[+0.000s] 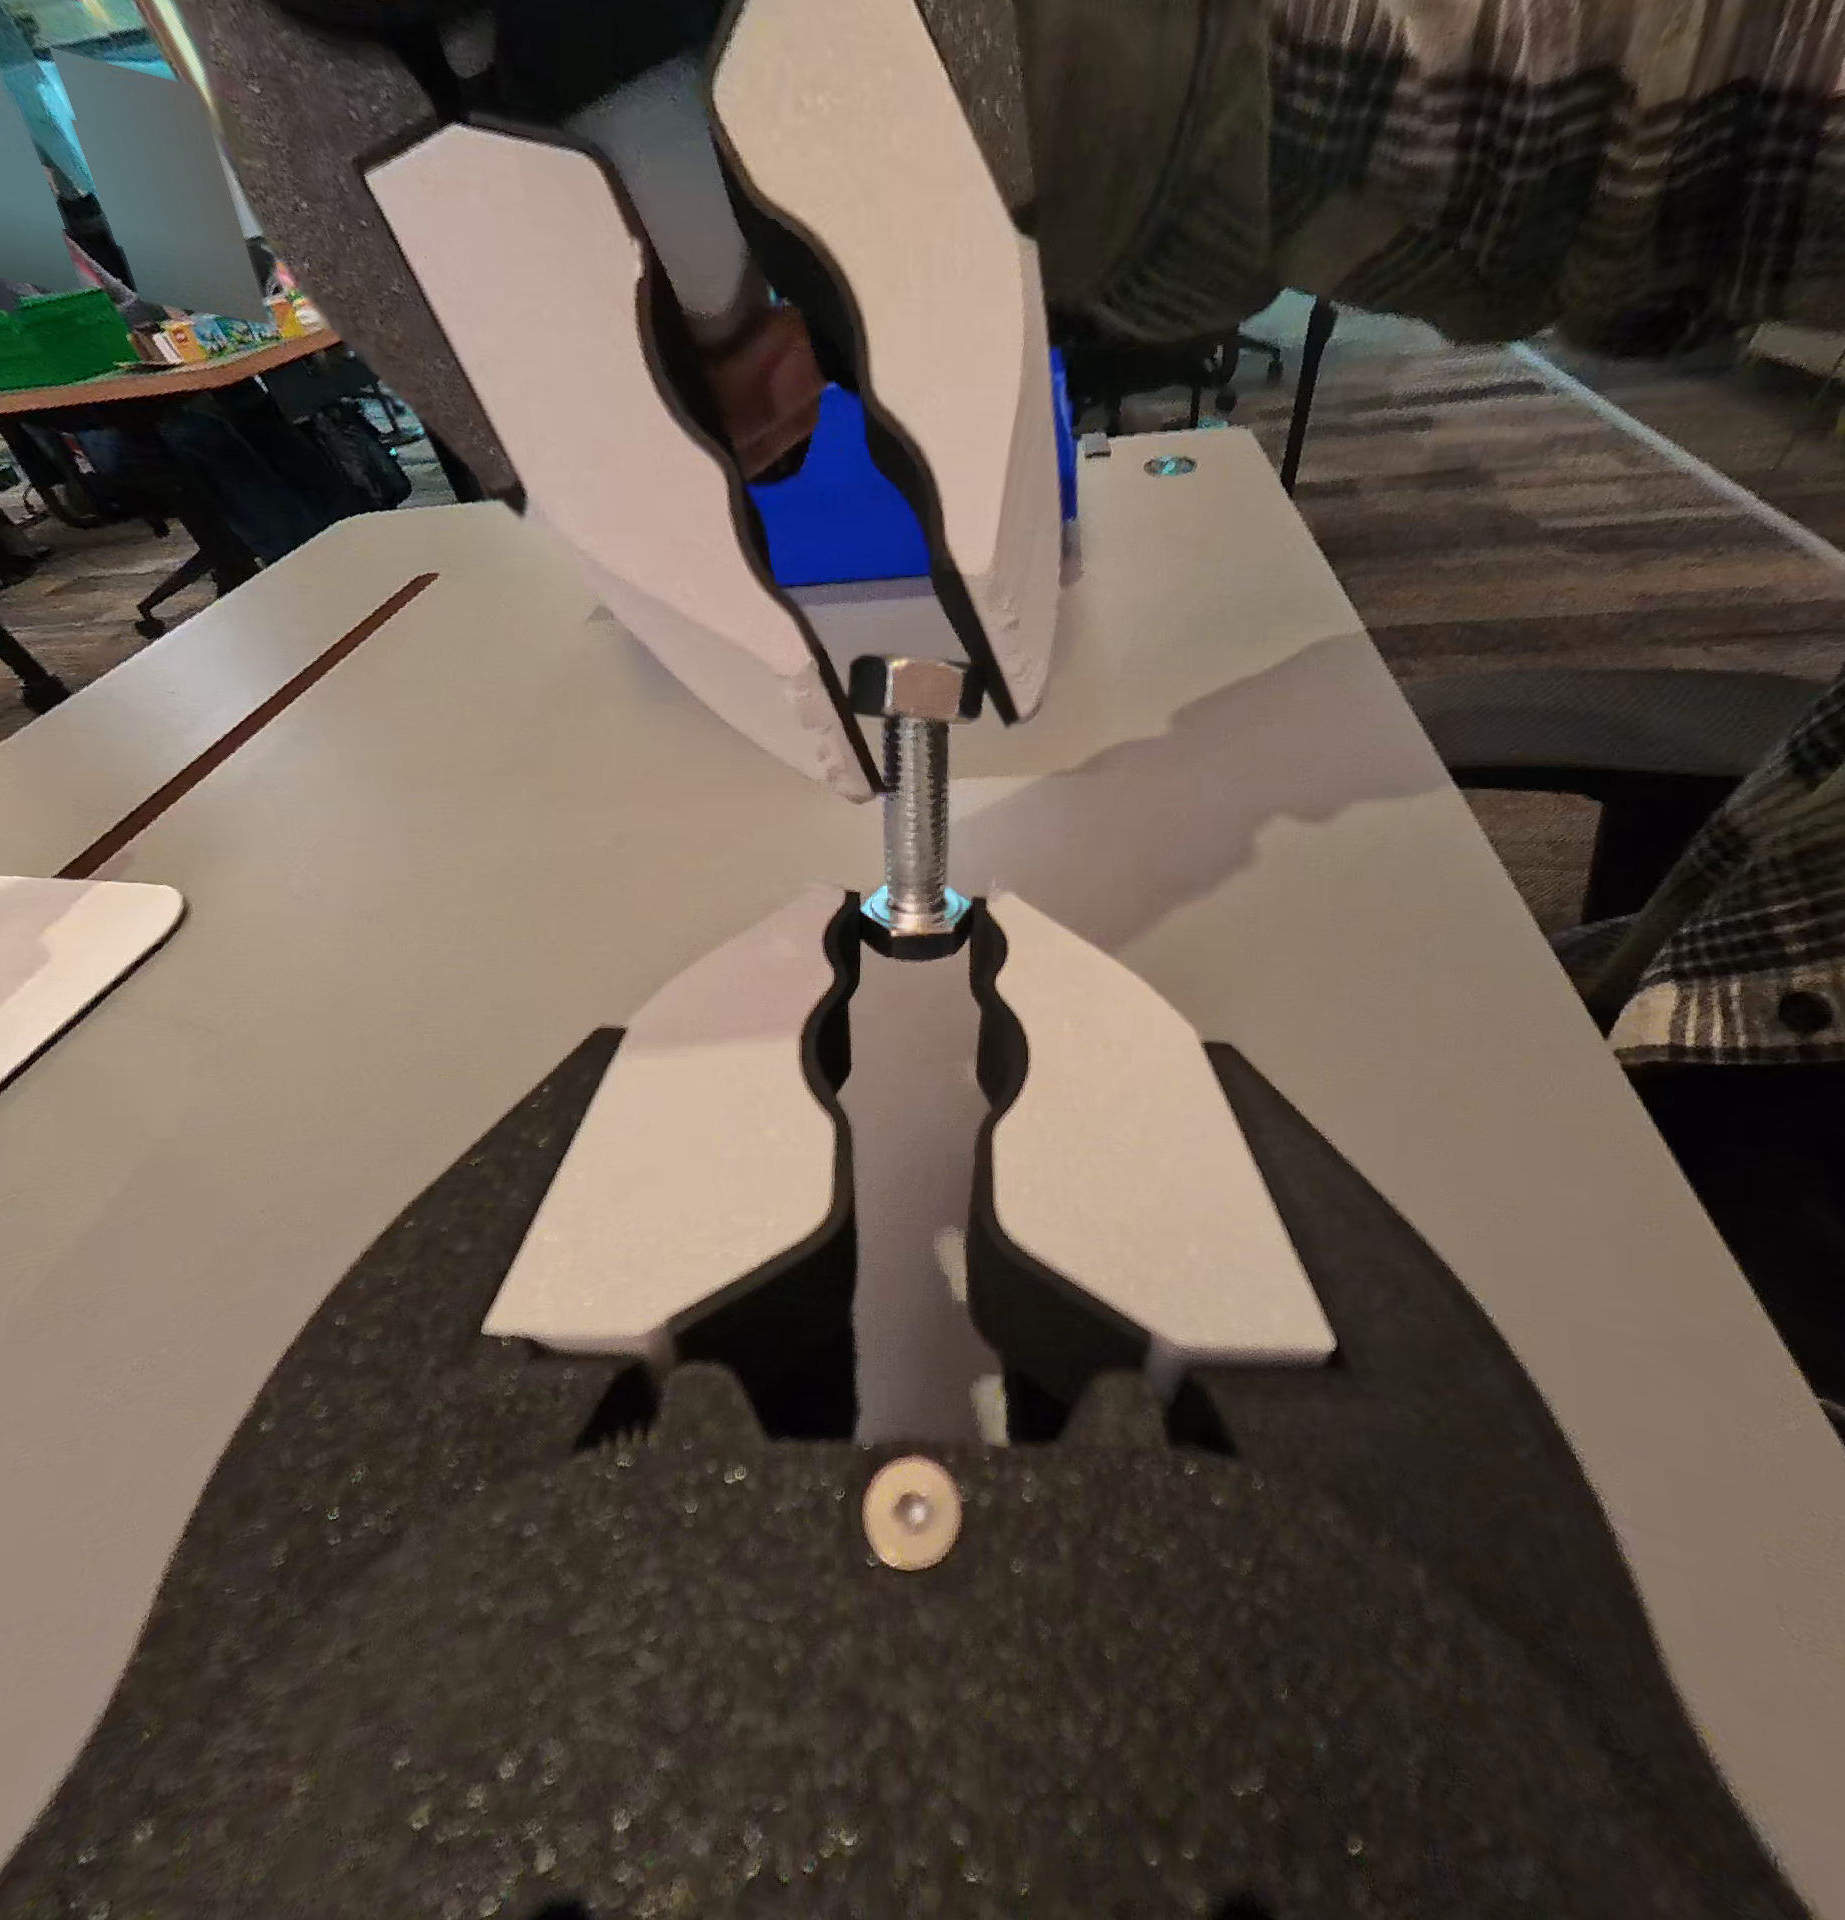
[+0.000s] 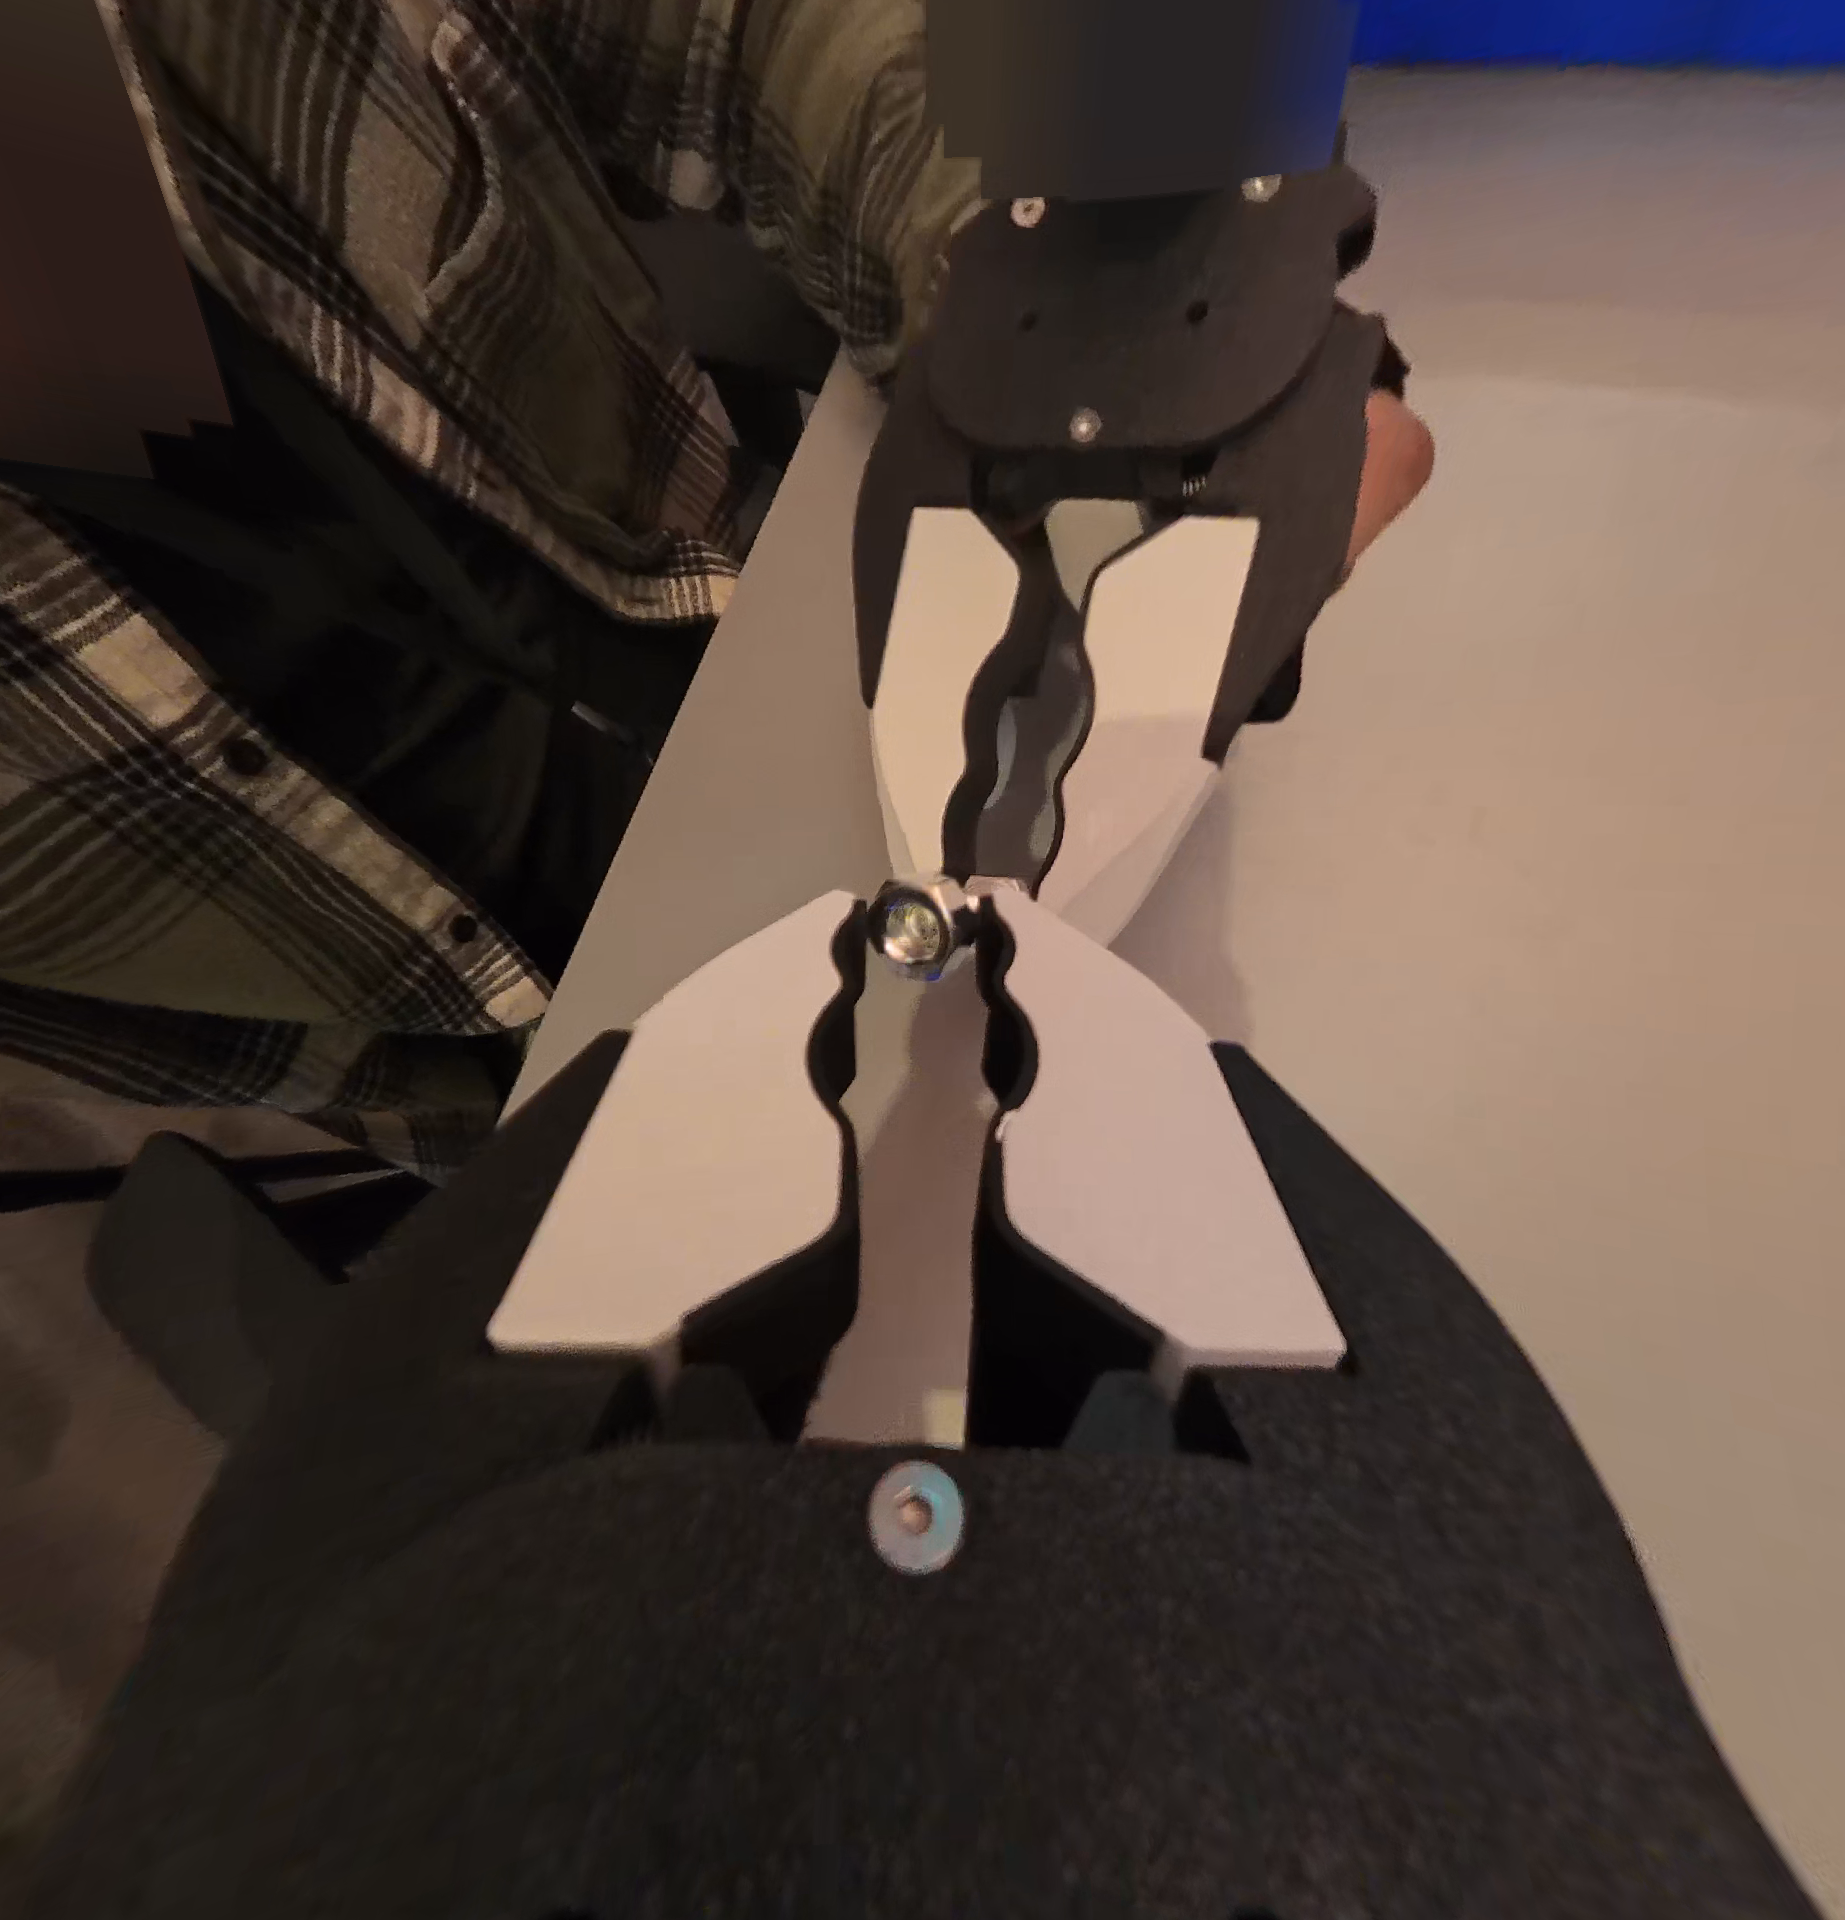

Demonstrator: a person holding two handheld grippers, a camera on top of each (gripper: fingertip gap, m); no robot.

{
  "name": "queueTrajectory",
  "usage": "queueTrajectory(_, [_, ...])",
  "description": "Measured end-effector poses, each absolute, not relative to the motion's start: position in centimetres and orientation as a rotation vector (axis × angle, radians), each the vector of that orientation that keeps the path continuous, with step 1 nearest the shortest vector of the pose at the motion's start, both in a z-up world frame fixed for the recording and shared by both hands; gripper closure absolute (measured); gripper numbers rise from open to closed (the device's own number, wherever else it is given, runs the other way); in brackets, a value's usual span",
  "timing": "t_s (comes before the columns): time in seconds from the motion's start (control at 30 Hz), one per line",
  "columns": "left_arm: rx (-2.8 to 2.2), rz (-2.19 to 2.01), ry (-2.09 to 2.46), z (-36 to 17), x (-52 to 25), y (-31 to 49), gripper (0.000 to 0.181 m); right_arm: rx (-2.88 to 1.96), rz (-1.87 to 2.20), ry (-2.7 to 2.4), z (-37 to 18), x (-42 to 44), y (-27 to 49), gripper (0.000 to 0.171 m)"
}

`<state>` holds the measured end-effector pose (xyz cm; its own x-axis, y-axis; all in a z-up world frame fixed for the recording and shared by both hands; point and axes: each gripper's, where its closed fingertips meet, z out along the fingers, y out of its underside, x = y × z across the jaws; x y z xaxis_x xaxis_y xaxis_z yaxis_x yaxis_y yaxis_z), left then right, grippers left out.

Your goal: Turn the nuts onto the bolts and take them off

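A silver bolt (image 1: pixel 913 821) is held in the air above the grey table (image 1: pixel 378 1091). My left gripper (image 1: pixel 913 920) is shut on the hex nut (image 1: pixel 913 916), which sits on the threaded end. My right gripper (image 1: pixel 923 717) comes in from above and is shut on the bolt's hex head (image 1: pixel 907 686). In the right wrist view the bolt head (image 2: pixel 907 925) shows end-on between my right gripper's (image 2: pixel 913 920) tips. The left gripper (image 2: pixel 985 883) meets it from the far side, and the nut is mostly hidden there.
A blue bin (image 1: pixel 845 520) stands on the table behind the right gripper. A white pad (image 1: pixel 56 956) lies at the left edge. A person in a plaid shirt (image 2: pixel 274 675) sits at the table's near edge (image 2: pixel 689 675). Carpet and chairs lie beyond. Less than 4 cm separates the two grippers' tips.
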<state>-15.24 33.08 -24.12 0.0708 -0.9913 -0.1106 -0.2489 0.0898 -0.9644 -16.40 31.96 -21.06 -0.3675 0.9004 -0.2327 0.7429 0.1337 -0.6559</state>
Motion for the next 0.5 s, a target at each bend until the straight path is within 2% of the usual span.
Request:
queueTrajectory(0.33, [-1.486, -0.842, 1.364, -26.2, -16.1, 35.3, 0.162, -1.961, 0.946, -1.906, -21.8, -15.0, 34.7, 0.152])
queueTrajectory(0.5, [-1.548, -0.802, 1.208, -25.6, -18.8, 39.1, 0.162, -2.228, 0.817, -1.706, -28.4, -11.5, 36.3, 0.152])
